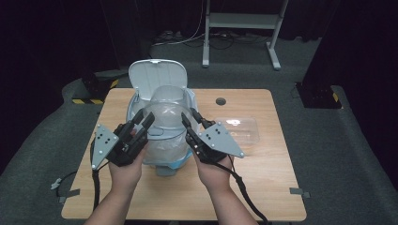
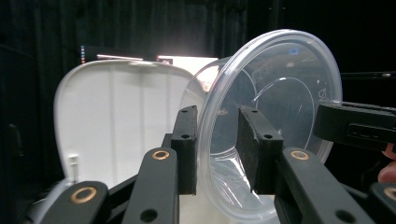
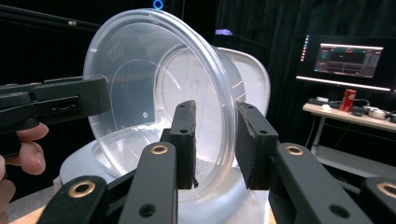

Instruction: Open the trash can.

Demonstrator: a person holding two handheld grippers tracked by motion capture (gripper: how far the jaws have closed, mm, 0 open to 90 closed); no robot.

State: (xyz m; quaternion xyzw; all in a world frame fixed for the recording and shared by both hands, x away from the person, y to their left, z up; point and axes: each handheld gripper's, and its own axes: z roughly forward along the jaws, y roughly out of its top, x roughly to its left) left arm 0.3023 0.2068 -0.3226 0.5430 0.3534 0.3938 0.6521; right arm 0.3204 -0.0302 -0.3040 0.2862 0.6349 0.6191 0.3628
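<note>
Above the middle of the table [image 1: 263, 173], you hold a clear plastic tub [image 1: 165, 115] tipped on its side between both tools, right over the open mouth of the white bin [image 1: 159, 84].

Your left gripper [image 1: 142, 120] sits at nine o'clock of the tub. In the left gripper view [image 2: 218, 154] its jaws stand narrow and straddle the tub's rim, one jaw outside the wall and one inside; the inner one lies against the plastic, but a thin gap seems to remain at the outer one, so you cannot tell for sure that it pinches.

Your right gripper [image 1: 191, 117] takes the rim at three o'clock. In the right gripper view [image 3: 215, 142] its jaws are likewise narrow, set astride the rim with the wall between them.

The bin's lid [image 1: 157, 75] stands upright at twelve o'clock behind the tub. A flat clear lid [image 1: 241, 129] lies on the table at three o'clock, well apart from the bin.
</note>
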